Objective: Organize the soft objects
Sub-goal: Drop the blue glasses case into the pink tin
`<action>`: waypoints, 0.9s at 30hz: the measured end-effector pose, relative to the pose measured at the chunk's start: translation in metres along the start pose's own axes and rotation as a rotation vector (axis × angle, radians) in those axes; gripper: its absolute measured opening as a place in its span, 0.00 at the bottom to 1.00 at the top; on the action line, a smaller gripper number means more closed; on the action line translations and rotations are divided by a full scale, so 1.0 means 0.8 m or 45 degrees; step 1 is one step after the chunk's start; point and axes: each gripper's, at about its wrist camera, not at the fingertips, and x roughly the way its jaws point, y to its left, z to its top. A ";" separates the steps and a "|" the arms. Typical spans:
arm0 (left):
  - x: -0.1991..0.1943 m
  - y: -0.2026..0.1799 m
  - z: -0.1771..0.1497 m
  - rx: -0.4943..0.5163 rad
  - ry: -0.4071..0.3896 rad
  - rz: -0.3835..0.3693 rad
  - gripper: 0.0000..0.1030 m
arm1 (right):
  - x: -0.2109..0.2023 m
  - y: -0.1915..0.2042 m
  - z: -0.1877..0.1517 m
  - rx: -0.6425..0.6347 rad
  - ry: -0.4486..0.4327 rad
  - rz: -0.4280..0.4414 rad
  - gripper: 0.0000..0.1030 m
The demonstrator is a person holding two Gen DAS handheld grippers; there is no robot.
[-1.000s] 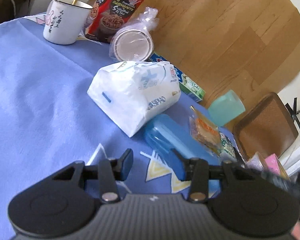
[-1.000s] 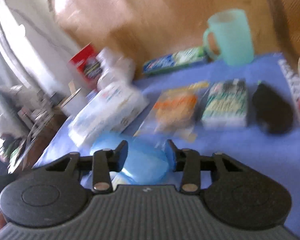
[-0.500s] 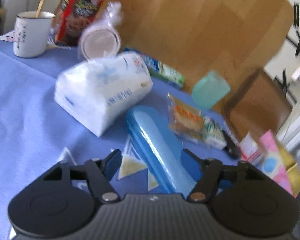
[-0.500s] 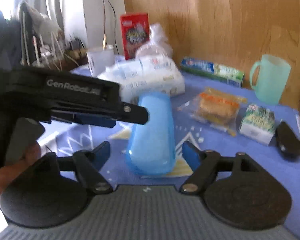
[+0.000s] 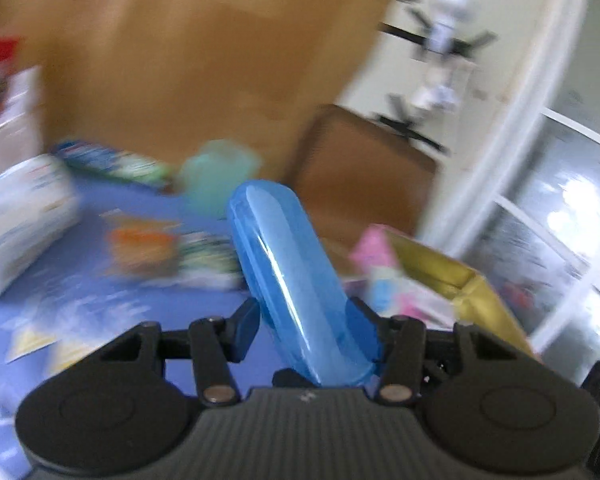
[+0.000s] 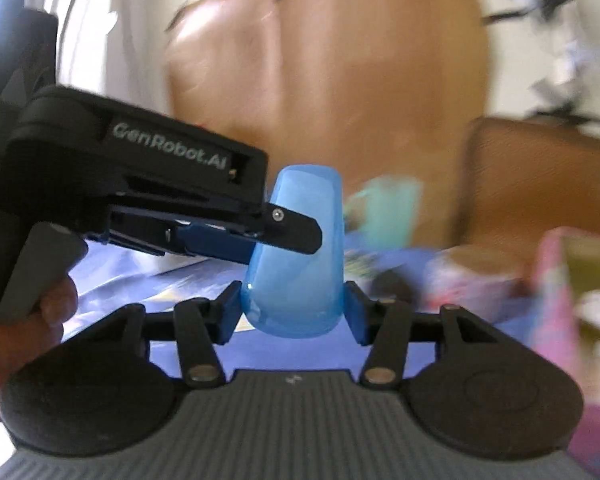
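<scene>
Left gripper clamped on the blue case, pads pressing both its sides, far end tilted up and left, lifted off the blue cloth. Right gripper closed on the same case at its near rounded end, with the left gripper gripping it from the left, just beyond. Farther out, all blurred: tissue pack far left, green cup behind the case, pink and gold box to the right.
</scene>
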 end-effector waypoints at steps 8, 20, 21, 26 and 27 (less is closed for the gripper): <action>0.116 -0.156 0.002 0.218 0.133 -0.255 0.47 | -0.072 -0.134 -0.010 0.155 -0.060 -0.378 0.54; 0.202 -0.249 -0.028 0.368 0.200 -0.238 0.45 | -0.081 -0.240 -0.052 0.133 0.072 -0.935 0.59; 0.196 -0.244 -0.026 0.367 0.192 -0.239 0.45 | -0.087 -0.244 -0.055 0.163 0.054 -0.945 0.59; 0.142 -0.196 -0.013 0.353 0.063 -0.169 0.50 | -0.114 -0.232 -0.048 0.307 -0.115 -0.853 0.59; 0.132 -0.181 -0.010 0.337 0.038 -0.147 0.51 | -0.116 -0.224 -0.043 0.302 -0.151 -0.823 0.58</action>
